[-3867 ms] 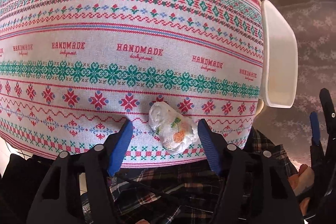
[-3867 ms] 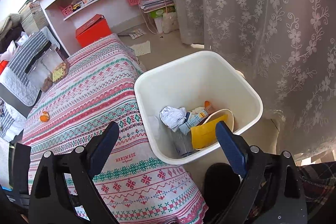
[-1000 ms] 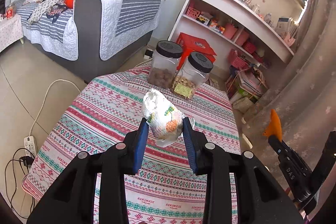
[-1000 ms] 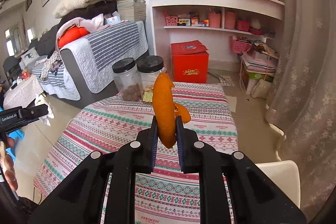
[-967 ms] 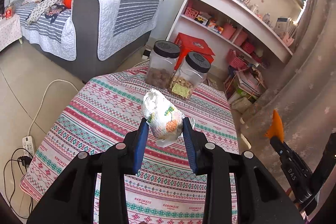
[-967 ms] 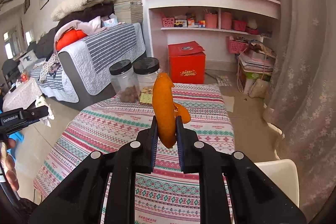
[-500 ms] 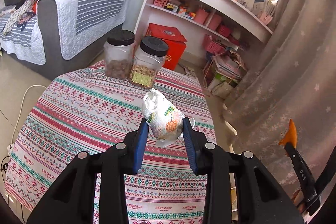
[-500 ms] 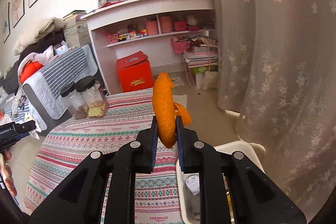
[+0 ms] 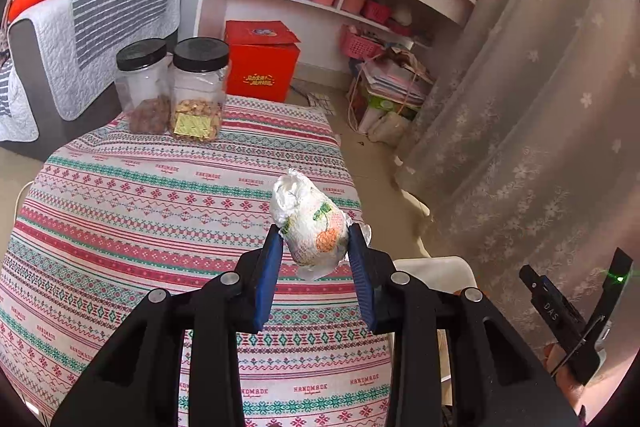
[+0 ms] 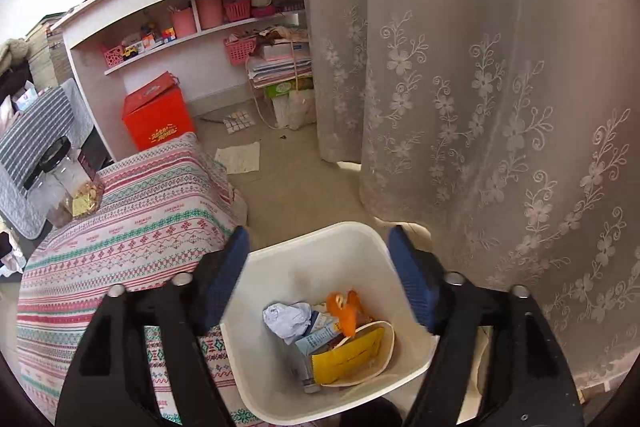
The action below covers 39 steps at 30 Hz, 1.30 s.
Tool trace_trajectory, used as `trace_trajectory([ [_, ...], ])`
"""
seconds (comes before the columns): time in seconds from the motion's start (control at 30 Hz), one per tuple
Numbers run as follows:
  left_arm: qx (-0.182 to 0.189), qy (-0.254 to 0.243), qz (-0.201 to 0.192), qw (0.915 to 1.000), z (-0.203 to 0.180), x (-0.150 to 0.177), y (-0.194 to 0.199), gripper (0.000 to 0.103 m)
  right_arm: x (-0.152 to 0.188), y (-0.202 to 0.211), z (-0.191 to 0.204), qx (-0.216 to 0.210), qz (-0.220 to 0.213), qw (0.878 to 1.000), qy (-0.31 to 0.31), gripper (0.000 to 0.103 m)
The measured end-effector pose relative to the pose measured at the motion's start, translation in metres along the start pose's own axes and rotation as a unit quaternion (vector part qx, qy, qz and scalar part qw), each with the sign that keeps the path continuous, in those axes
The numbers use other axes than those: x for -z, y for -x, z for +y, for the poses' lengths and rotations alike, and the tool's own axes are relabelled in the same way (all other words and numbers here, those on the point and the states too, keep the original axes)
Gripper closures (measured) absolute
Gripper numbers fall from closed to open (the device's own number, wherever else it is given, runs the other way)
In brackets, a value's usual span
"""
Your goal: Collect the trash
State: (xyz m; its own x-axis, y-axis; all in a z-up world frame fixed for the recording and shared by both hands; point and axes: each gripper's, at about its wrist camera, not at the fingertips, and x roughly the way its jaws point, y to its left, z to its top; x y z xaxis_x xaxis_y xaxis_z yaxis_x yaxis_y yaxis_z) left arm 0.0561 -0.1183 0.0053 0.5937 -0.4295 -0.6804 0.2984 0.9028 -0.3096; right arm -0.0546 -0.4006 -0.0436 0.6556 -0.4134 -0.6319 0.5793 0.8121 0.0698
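Left tongs point(image 9: 314, 259) clamped on a crumpled printed tissue wad point(image 9: 310, 227) above the patterned counter point(image 9: 140, 211), right tongs point(image 10: 318, 271) opening with nothing between them over the white bin point(image 10: 280, 279), orange peel point(image 10: 344, 311) lying inside at 12 o'clock of the yellow packet point(image 10: 348, 351)
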Motion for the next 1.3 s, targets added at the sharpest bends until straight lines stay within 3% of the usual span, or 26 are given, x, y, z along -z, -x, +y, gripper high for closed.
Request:
trace_trajectory([
  [0.03,0.006,-0.007,0.004,1.0000,-0.008,0.000,-0.003,0.069,0.002,0.004,-0.001,0.009,-0.008,1.000,-0.006,0.008],
  [0.2,0.053,-0.049,0.053,0.9960,-0.045,-0.007,-0.029,0.069,0.022,0.009,-0.007,-0.011,0.015,0.999,-0.050,0.007],
  [0.27,0.084,-0.065,0.089,0.9903,-0.063,-0.014,-0.043,0.068,0.030,0.005,-0.004,-0.018,0.035,0.998,-0.050,0.007],
  [0.5,0.122,-0.100,0.158,0.9748,-0.131,-0.028,-0.090,0.068,0.045,0.006,0.011,-0.038,0.064,0.997,-0.030,0.007],
  [0.57,0.136,-0.110,0.187,0.9667,-0.151,-0.025,-0.105,0.068,0.047,0.006,0.015,-0.043,0.070,0.996,-0.022,0.007],
  [0.6,0.140,-0.114,0.201,0.9628,-0.161,-0.023,-0.112,0.064,0.047,0.005,0.017,-0.045,0.073,0.996,-0.019,0.007],
  [0.63,0.141,-0.115,0.213,0.9599,-0.168,-0.021,-0.116,0.053,0.047,0.004,0.018,-0.046,0.076,0.996,-0.019,0.007],
  [0.7,0.146,-0.115,0.224,0.9567,-0.174,-0.019,-0.115,0.040,0.046,0.003,0.022,-0.050,0.081,0.995,-0.017,0.007],
  [0.8,0.153,-0.122,0.204,0.9593,-0.168,-0.022,-0.095,0.037,0.044,0.005,0.031,-0.058,0.077,0.995,-0.011,0.007],
  [0.87,0.126,-0.135,0.175,0.9670,-0.157,-0.026,-0.076,0.031,0.043,0.008,0.039,-0.063,0.071,0.995,-0.004,0.007],
  [0.93,0.074,-0.157,0.122,0.9772,-0.140,-0.029,-0.052,0.027,0.041,0.012,0.049,-0.070,0.062,0.996,0.003,0.007],
  [1.0,-0.002,-0.191,0.037,0.9808,-0.124,-0.030,-0.019,0.025,0.039,0.020,0.060,-0.073,0.042,0.996,0.016,0.007],
  [1.07,-0.064,-0.213,-0.070,0.9725,-0.107,-0.023,0.025,0.016,0.036,0.029,0.071,-0.076,0.015,0.997,0.028,0.007],
  [1.1,-0.084,-0.216,-0.125,0.9647,-0.097,-0.018,0.048,0.005,0.035,0.034,0.075,-0.077,0.001,0.997,0.030,0.007],
  [1.17,-0.115,-0.208,-0.228,0.9441,-0.074,-0.003,0.087,0.006,0.033,0.043,0.084,-0.081,-0.027,0.996,0.040,0.007],
  [1.2,-0.121,-0.193,-0.249,0.9414,-0.061,0.001,0.097,0.006,0.032,0.048,0.090,-0.081,-0.041,0.995,0.047,0.007],
  [1.23,-0.115,-0.166,-0.240,0.9493,-0.045,0.003,0.100,0.006,0.031,0.052,0.096,-0.081,-0.055,0.994,0.055,0.007],
  [1.3,-0.085,-0.106,-0.166,0.9767,-0.011,-0.003,0.087,0.006,0.030,0.056,0.110,-0.088,-0.075,0.990,0.077,0.007],
])
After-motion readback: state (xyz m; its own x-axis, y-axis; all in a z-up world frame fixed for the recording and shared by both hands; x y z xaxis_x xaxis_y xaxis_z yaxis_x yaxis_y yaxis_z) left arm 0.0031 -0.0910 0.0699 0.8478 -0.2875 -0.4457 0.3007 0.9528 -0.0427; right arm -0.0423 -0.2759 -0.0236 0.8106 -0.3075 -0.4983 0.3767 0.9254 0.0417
